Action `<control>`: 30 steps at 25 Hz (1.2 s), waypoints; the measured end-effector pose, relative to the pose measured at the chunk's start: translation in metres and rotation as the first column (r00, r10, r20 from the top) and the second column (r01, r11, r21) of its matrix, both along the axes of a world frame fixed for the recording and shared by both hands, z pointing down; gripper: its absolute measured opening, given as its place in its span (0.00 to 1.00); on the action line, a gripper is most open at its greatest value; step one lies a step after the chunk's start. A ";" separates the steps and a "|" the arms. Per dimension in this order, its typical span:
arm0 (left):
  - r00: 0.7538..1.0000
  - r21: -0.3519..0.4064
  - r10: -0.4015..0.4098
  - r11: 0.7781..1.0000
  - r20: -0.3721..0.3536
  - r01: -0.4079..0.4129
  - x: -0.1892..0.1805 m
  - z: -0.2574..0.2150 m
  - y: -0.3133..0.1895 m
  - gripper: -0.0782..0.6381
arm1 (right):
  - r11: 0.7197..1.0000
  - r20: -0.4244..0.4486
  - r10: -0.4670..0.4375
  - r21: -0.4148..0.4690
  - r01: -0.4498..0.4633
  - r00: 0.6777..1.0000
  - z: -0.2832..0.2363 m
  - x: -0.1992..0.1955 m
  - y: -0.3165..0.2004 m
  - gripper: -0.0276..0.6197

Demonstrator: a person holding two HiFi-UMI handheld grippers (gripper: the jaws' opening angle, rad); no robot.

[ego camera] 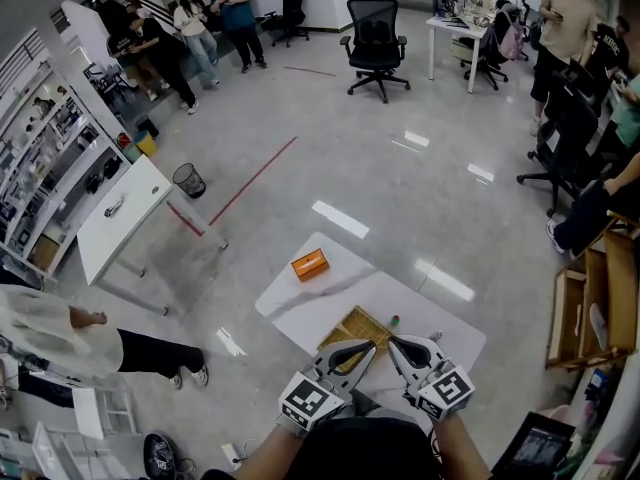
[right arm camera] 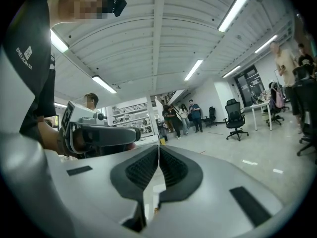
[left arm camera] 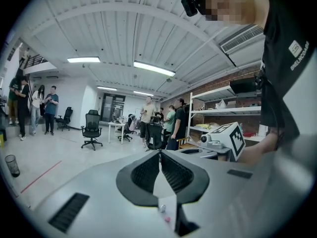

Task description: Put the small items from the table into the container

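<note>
Above the table [ego camera: 300,313], the left gripper [ego camera: 368,348] and right gripper [ego camera: 393,341] both hover clenched, holding nothing.

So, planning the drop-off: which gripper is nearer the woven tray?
Left. The left gripper lies over the tray's near edge in the head view; the right gripper sits just past its right corner.

On the white rectangular tabletop [ego camera: 300,308]: orange rectangular box [ego camera: 310,264], yellow-tan slatted wooden tray [ego camera: 362,325], small green-tipped item [ego camera: 394,321]; tabletop unpatterned.
</note>
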State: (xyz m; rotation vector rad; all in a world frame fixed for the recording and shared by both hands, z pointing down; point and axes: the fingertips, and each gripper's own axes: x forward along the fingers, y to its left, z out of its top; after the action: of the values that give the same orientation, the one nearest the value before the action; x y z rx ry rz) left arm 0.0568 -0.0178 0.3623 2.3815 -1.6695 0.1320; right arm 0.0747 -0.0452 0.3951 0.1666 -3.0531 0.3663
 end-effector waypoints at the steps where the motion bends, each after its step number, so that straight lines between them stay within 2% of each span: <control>1: 1.000 0.000 0.003 1.000 0.002 -0.003 -0.001 0.000 -0.001 0.10 | 1.000 -0.002 0.004 0.000 -0.004 1.000 0.001 -0.001 -0.001 0.04; 7: 1.000 -0.004 0.019 1.000 0.009 -0.019 -0.003 0.002 -0.007 0.10 | 1.000 -0.008 0.029 -0.007 -0.029 1.000 0.009 -0.003 -0.004 0.04; 16: 0.999 -0.050 0.042 0.998 0.021 -0.041 0.003 0.019 -0.017 0.11 | 0.997 -0.047 0.077 -0.008 -0.078 0.996 0.034 0.004 -0.024 0.04; 21: 0.997 -0.094 0.071 0.993 0.020 -0.068 0.015 0.040 -0.022 0.13 | 0.994 -0.132 0.105 -0.018 -0.108 0.986 0.063 0.020 -0.033 0.04; 25: 0.996 -0.113 0.075 0.991 0.042 -0.069 0.009 0.054 -0.035 0.14 | 0.988 -0.173 0.155 0.007 -0.156 0.973 0.088 0.020 -0.056 0.05; 30: 0.993 -0.184 0.114 0.977 0.022 -0.108 0.017 0.072 -0.034 0.17 | 0.980 -0.249 0.186 -0.016 -0.196 0.950 0.125 0.037 -0.052 0.07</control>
State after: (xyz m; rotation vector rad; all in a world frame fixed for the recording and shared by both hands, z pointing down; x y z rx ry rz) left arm 0.0740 -0.0515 0.4342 2.3442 -1.4684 0.3307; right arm 0.1121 -0.0970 0.5199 0.4709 -2.7883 0.3863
